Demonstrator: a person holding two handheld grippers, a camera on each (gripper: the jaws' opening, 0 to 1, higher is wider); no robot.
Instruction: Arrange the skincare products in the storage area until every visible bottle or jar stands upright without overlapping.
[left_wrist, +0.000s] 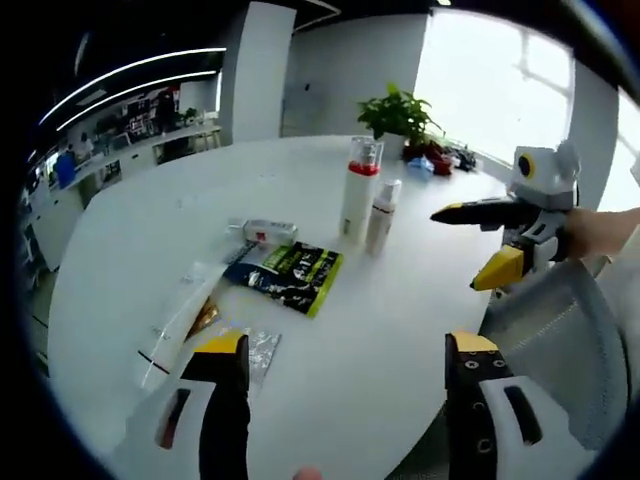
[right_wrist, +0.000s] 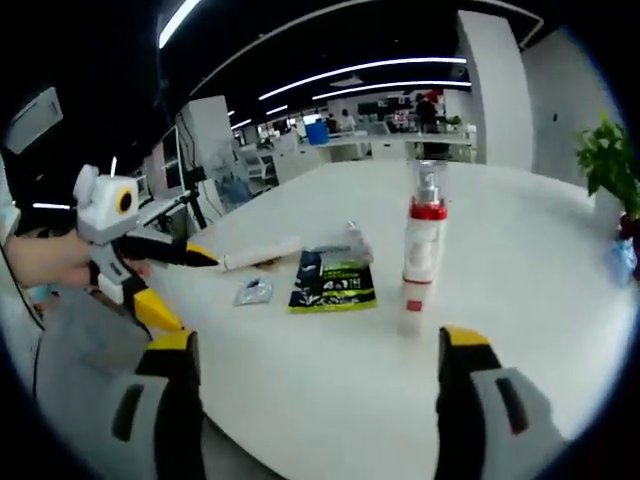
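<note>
On the white round table a tall white bottle with a red band and clear cap stands upright, a shorter white bottle upright right beside it. A small bottle lies on its side. A white tube also lies flat. My left gripper is open near the table's edge, holding nothing. My right gripper hovers open to the right of the two standing bottles. In the right gripper view the tall bottle and short bottle stand just ahead of my right gripper; my left gripper is at the left.
A black-and-green sachet pack lies flat mid-table, a silver sachet near the tube. A potted plant and small items sit at the far edge. A grey mesh chair stands by the table's near edge.
</note>
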